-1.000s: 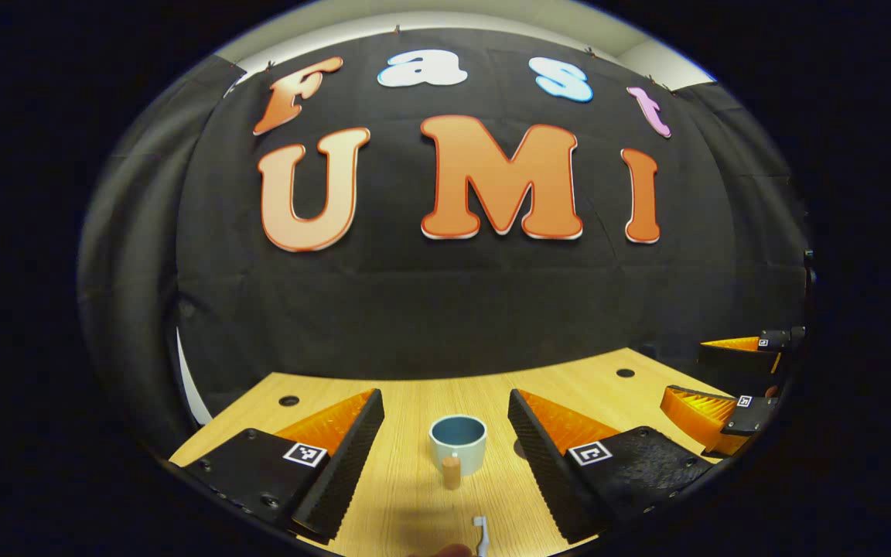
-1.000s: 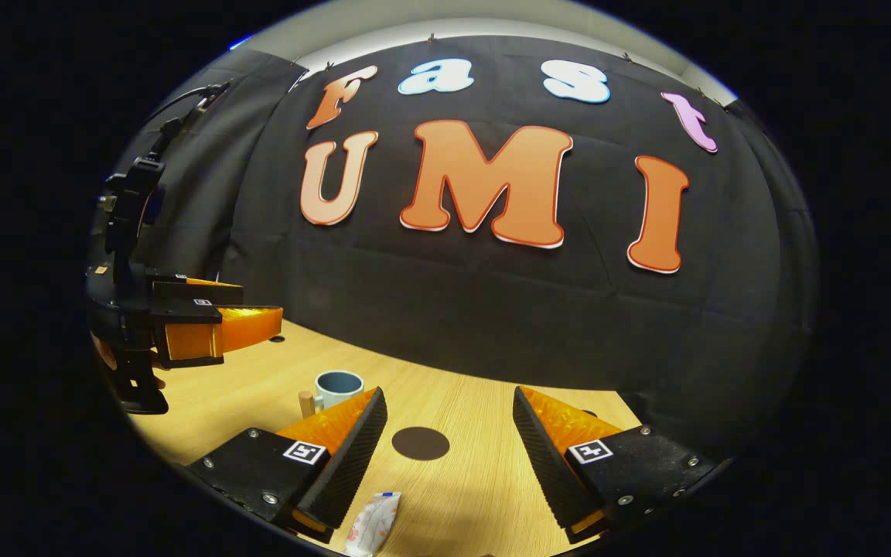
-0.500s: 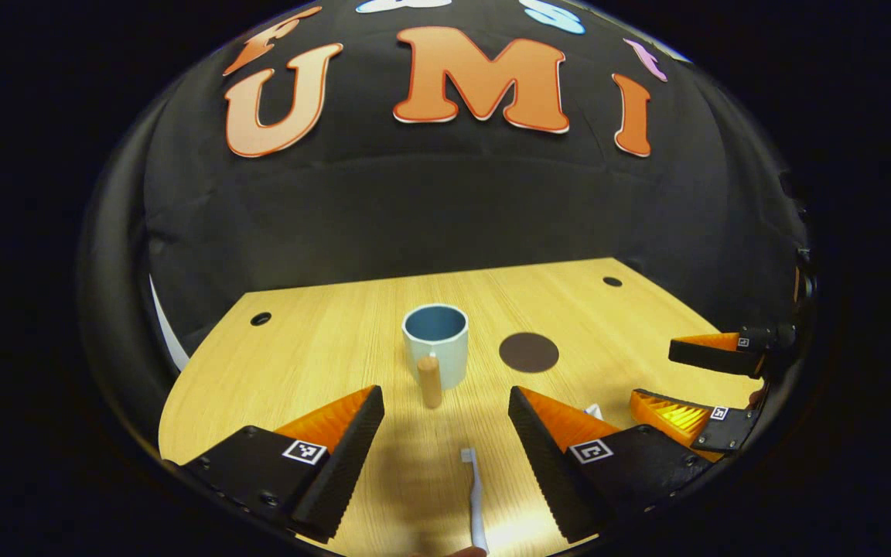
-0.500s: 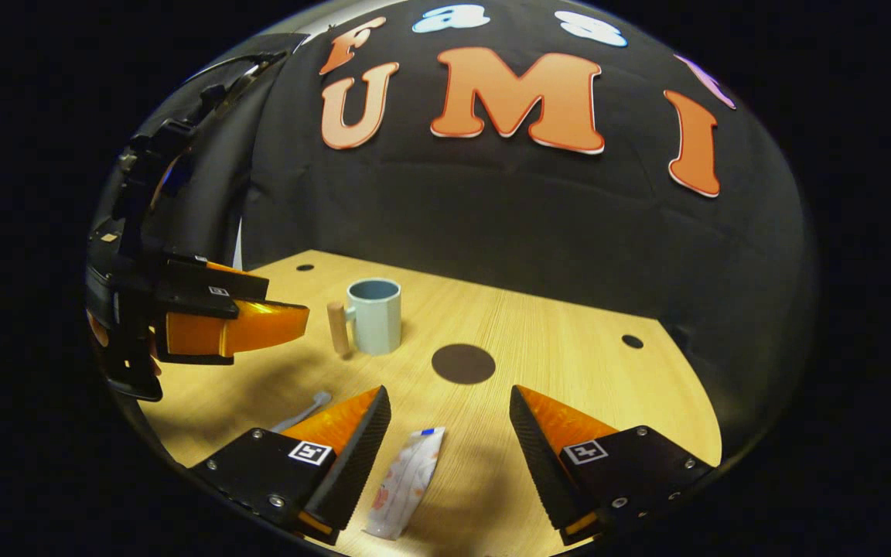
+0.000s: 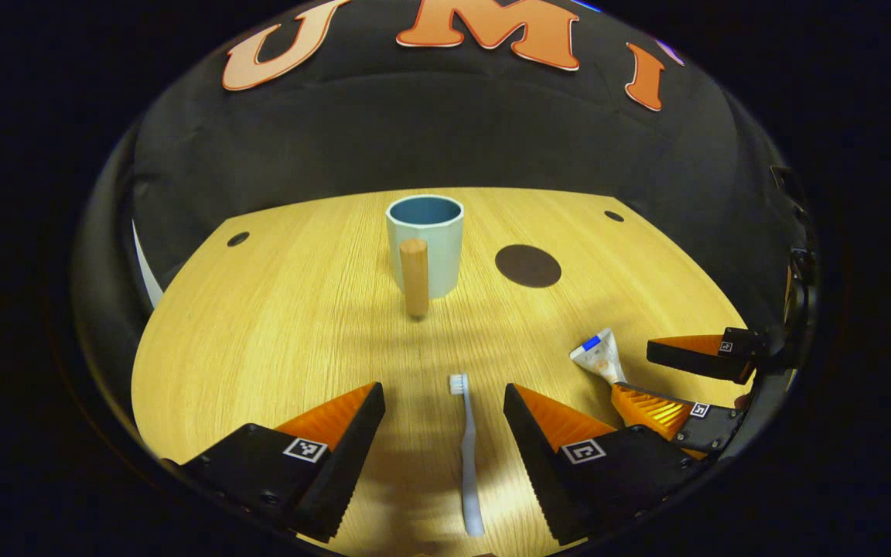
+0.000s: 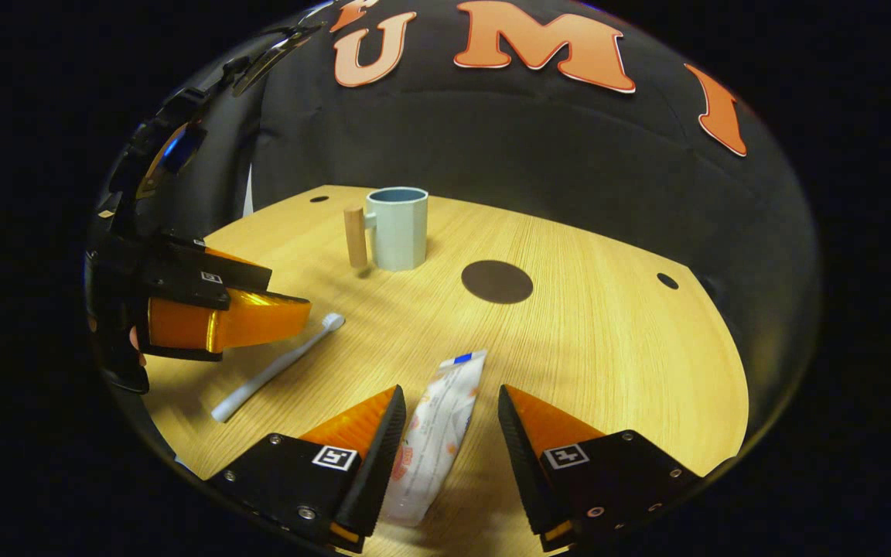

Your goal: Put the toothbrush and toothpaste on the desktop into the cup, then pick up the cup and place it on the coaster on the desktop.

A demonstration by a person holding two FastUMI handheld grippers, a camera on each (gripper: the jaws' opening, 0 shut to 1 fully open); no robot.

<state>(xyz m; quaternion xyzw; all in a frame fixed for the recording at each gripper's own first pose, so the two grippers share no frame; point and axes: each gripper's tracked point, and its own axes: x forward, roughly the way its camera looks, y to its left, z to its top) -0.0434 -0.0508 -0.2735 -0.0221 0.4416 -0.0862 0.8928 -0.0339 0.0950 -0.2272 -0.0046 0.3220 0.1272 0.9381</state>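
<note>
While you hold both tools over the wooden desktop (image 5: 275, 309), your left gripper (image 5: 443, 398) sits at the bottom of the left gripper view with its fingers spread wide, nothing pinched. Right between them lies the toothbrush (image 5: 467, 456), flat on the wood, bristle head pointing up the frame toward the cup (image 5: 428, 241), handle running down to the bottom edge. Neither finger touches it. The cup stands upright in the upper middle of that view, pale outside, blue inside, with its wooden handle (image 5: 414, 277) facing the camera. Just to its right in the frame, the dark round coaster (image 5: 527, 265) lies flat, apart from the cup.

Over in the right gripper view, your right gripper (image 6: 450, 398) is spread too, and the toothpaste (image 6: 434, 441) lies in the gap between its fingers, cap end with the blue band pointing up the frame. The tube runs close along the left finger; I can't tell whether it touches. The cup sits upper centre here, the coaster just right of it and a little lower. At the left edge of that frame your other gripper hangs above the toothbrush, which lies slanted on the desk.

At lower right of the left gripper view, the right gripper's fingers straddle the toothpaste.
</note>
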